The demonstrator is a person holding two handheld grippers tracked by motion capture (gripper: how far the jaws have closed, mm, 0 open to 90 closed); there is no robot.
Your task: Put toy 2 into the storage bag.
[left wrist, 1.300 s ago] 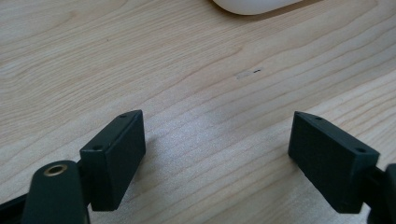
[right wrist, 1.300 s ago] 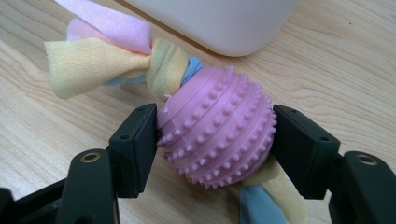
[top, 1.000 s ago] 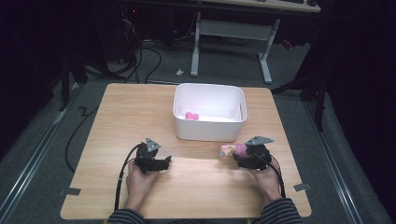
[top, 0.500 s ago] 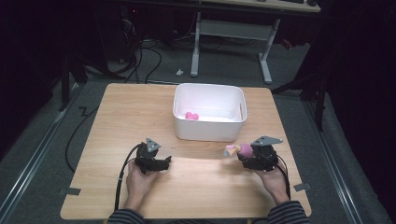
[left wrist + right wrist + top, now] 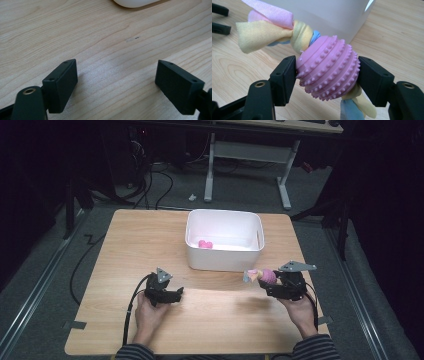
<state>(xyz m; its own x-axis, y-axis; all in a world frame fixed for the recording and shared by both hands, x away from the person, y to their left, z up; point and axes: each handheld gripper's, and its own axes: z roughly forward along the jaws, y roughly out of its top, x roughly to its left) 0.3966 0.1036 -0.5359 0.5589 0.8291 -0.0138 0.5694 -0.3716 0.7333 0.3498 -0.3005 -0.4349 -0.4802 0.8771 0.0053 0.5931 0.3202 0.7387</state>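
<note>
**A:** Pink nubbed ball toy (image 5: 328, 71) is clamped between the right claw (image 5: 270, 282) jaws, one jaw on each side. Knotted cloth tails in yellow, pink and blue stick out past the jaws, above and below.

**B:** Left claw (image 5: 172, 295)?

**A:** Jaws spread wide, nothing between them, just bare wood grain under it.

**B:** Where's the toy relative to the tub?

**A:** Held off the worktop (image 5: 125, 250), just in front of the white tub (image 5: 224, 262) near its right corner. Tub wall sits right behind the ball in the right gripper view. Another small pink item (image 5: 205, 244) lies inside the tub.

**B:** Surface, surroundings?

**A:** Light wooden worktop. Dark room, grey floor, cables (image 5: 150, 185) and a white-legged desk (image 5: 250, 150) beyond.

**B:** Clearance?

**A:** Open wood between the two claws. Right claw is near the worktop's right edge; left claw is well in from the left edge.
</note>
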